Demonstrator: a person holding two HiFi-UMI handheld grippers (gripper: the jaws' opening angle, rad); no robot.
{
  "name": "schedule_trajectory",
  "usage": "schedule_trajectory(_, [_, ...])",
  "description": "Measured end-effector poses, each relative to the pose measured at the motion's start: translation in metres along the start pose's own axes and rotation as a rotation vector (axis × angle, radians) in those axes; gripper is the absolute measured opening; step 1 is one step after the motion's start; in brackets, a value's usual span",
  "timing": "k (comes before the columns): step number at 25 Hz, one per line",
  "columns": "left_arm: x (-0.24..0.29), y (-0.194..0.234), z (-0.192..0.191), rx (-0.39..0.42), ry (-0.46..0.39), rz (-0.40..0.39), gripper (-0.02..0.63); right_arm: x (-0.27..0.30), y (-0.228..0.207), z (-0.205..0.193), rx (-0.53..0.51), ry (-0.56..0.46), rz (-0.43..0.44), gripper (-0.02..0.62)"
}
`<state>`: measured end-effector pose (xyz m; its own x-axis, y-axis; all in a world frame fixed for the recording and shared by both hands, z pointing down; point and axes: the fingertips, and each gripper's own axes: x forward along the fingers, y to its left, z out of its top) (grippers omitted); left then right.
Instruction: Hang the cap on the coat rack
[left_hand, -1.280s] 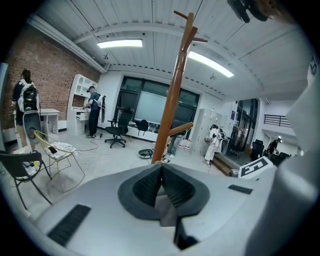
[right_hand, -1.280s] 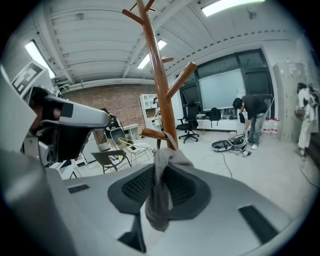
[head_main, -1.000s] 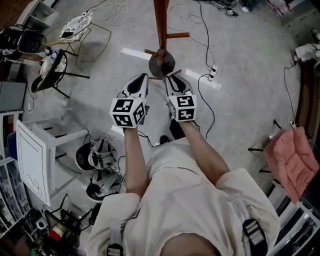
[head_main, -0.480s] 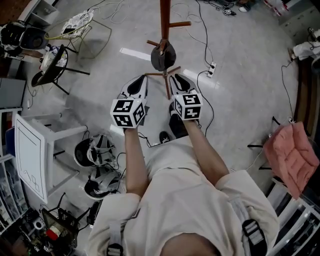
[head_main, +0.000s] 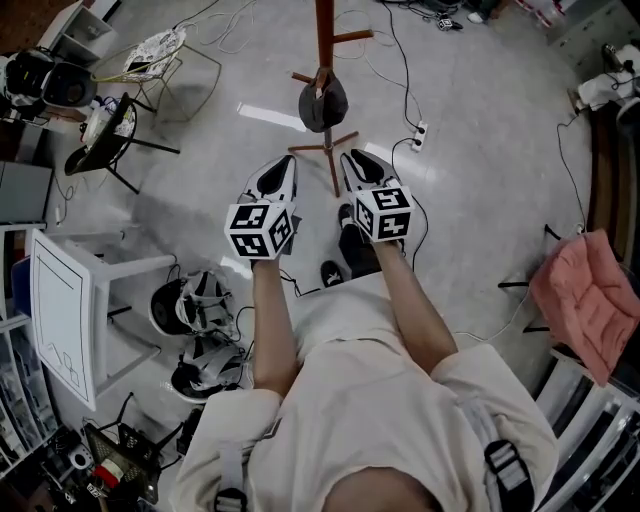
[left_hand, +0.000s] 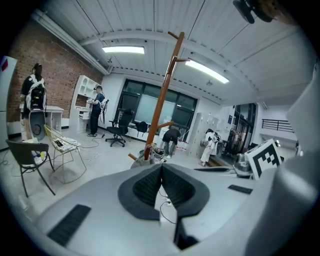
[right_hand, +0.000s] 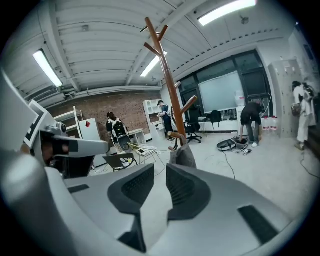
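**Cap on a lower peg of the coat rack, in neither claw.**
The cap hangs against the pole, ahead of both grippers and between their lines, touching neither. The left gripper has its jaws pressed together on nothing. The right gripper shows a narrow gap between its jaws, also empty; its own view shows the cap beyond the jaw tips.

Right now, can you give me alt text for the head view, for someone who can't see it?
Seen from steeply above, a dark cap hangs on a low peg of the wooden coat rack standing on a grey floor. Nearer the person, the left tool and right tool point toward the rack, both empty and clear of the cap.
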<state>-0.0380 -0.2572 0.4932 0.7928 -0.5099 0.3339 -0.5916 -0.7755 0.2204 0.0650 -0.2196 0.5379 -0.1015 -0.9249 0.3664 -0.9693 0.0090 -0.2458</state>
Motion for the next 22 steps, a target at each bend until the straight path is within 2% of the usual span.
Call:
schedule_trajectory(11, [-0.023,0.006,-0.004,0.025,-0.037,0.03,0.008,-0.01,0.034,-0.006,-0.04,0.021,0.063,0.075])
schedule_trajectory(22, [-0.033,-0.008,-0.003,0.034,-0.052,0.03,0.008,-0.034,0.034,0.005,-0.045,-0.01,0.089,0.044])
